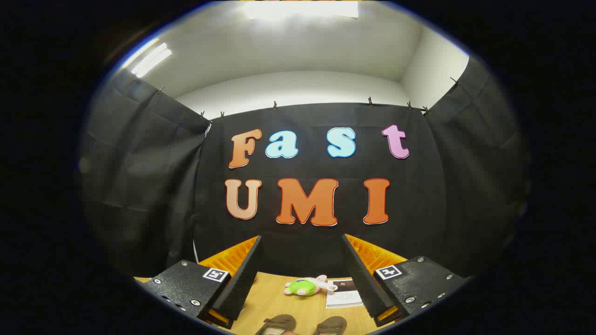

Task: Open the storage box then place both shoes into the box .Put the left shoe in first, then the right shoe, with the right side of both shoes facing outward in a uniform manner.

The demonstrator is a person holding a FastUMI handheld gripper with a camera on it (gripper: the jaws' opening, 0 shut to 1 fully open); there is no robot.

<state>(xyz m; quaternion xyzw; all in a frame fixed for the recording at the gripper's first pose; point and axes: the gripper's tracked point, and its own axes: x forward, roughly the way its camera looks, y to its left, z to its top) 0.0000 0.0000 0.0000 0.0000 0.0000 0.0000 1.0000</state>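
Note:
My gripper [301,242] is held up above the wooden table [270,298], open, with nothing between its fingers. Below and between the fingers, at the near end of the table, the toes of two brown shoes show: one [278,323] to the left and one [331,324] to the right, side by side. Most of each shoe is hidden.
A small green and pink plush toy [305,285] lies on the table beyond the shoes. A white printed sheet [343,293] lies just right of it. Black cloth walls close the booth at the back and on both sides.

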